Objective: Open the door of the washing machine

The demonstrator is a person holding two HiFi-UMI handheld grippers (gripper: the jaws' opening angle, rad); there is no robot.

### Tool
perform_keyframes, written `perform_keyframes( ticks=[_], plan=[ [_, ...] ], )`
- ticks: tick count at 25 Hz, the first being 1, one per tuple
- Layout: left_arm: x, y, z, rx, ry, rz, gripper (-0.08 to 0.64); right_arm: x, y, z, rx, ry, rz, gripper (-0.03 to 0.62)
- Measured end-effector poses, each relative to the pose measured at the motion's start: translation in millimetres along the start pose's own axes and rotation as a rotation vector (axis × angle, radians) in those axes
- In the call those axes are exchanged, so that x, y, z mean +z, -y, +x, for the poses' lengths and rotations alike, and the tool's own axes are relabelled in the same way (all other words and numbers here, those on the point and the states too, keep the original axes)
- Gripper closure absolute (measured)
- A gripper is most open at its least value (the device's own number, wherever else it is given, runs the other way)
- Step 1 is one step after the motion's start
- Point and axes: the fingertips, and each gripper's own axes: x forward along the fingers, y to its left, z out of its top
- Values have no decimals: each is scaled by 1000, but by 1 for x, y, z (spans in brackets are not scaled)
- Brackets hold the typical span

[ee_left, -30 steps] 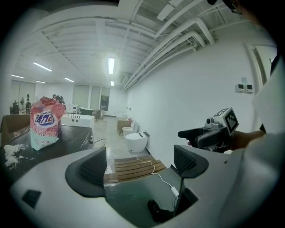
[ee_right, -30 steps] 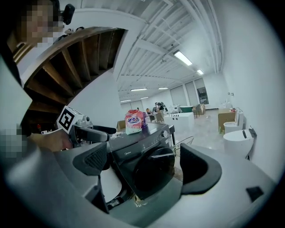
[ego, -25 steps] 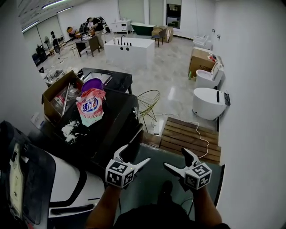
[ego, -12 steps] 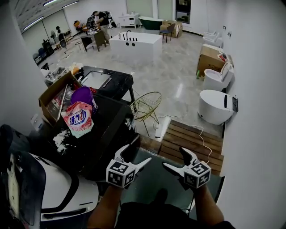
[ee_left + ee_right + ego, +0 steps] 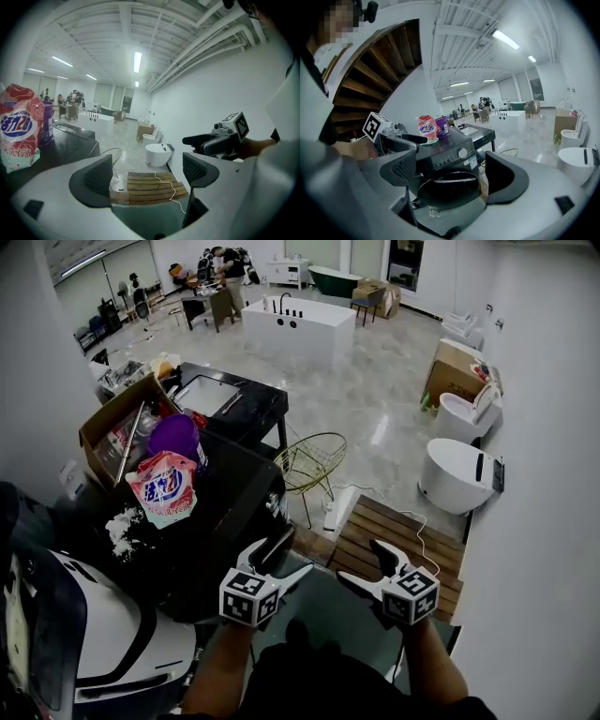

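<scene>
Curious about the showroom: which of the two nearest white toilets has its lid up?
The farther toilet, beside the cardboard box; the nearer toilet is closed, with a dark strip.

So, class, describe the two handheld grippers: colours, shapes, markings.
Left gripper and right gripper match: a white cube with black square markers, two pale-grey fingers with dark ribbed pads. Forearms unsleeved. The right gripper's fingers are closing, nothing between them.
</scene>
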Motion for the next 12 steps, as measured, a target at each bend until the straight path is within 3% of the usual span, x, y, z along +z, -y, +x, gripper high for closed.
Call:
perform_keyframes(
  ticks=[7,12],
  plan=[
    [18,-29,4,-4,39,9,69,25,2,34,19,-13,-39,143],
    [5,-51,1,49,19,-46,69,22,-3,57,95,-74,-62,147]
  ],
)
